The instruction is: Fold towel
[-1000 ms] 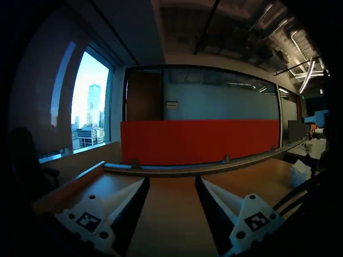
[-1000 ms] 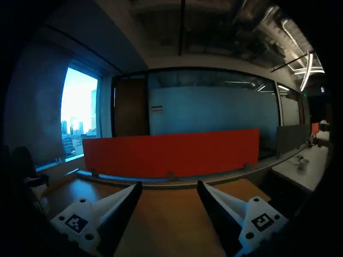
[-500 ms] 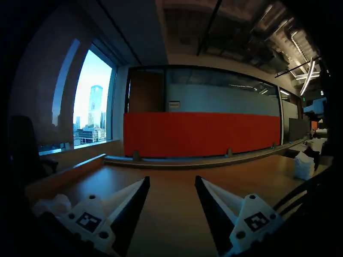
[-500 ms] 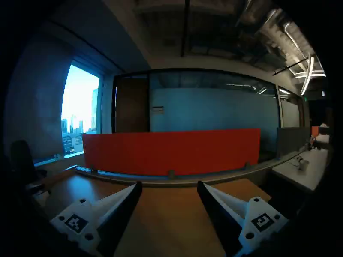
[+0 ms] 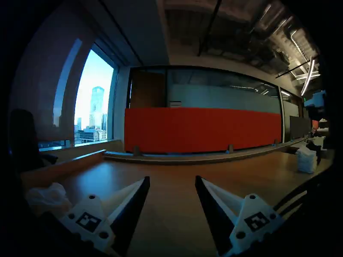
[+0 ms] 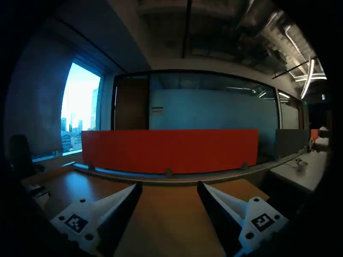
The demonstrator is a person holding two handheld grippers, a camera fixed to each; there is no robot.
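Surface: wooden desk (image 5: 240, 171), red divider (image 5: 201, 129) behind, window (image 5: 92, 107) to the left.
Towel: crumpled white towel (image 5: 47, 198) at the desk's left edge, dim.
Left gripper (image 5: 172, 177): 2 fingers apart, empty.
Right gripper (image 6: 169, 183): 2 fingers apart, empty.
Unclear: white object (image 5: 306, 159) far right.

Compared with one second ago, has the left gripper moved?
Yes, the left gripper has sunk, it seems: the red partition now nearly reaches the wall sign, formerly well above it.

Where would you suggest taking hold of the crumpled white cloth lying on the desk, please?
Probably a raised fold on top of the crumpled white cloth, coming down from above with the open left gripper. It lies bunched on the wooden desk, and no flat edge or corner shows.
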